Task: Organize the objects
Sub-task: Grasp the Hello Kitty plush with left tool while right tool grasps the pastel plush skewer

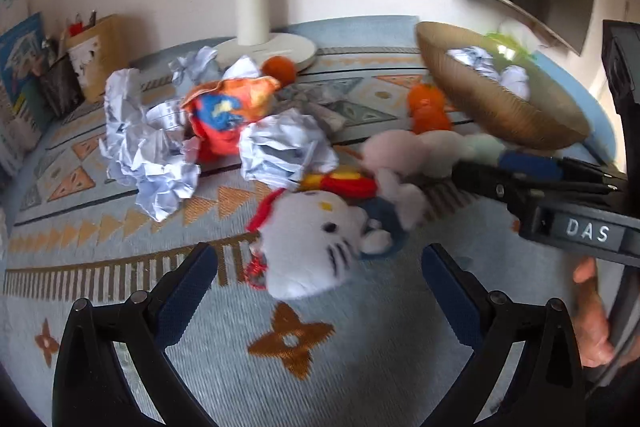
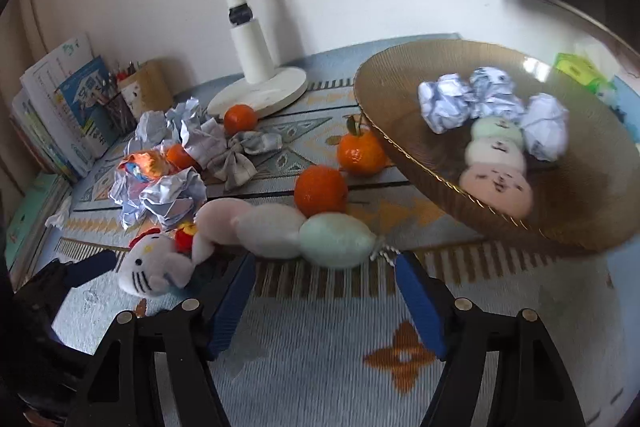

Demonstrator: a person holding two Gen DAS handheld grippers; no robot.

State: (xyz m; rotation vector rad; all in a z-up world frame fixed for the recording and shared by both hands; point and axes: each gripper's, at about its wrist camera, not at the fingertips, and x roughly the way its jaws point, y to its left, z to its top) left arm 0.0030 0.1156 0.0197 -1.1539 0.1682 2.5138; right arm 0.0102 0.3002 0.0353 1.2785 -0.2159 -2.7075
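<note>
Left wrist view: lay just ahead of the wide-open left gripper (image 1: 320, 267), fingers empty, a white cat plush (image 1: 316, 247) on the patterned rug (image 1: 224, 359). Beyond it, crumpled paper balls (image 1: 148, 147) and a foil snack bag (image 1: 228, 111). Reached in from the right edge, low and level, the right gripper (image 1: 532, 167).

Right wrist view: spread apart and holding nothing, its blue fingers (image 2: 232, 303), a three-ball dango plush (image 2: 288, 231) touching neither, just past their tips. Sat behind, two tangerines (image 2: 320, 191). At the right edge, a brown bowl (image 2: 392, 83) with paper balls and a second dango plush (image 2: 496, 167).
</note>
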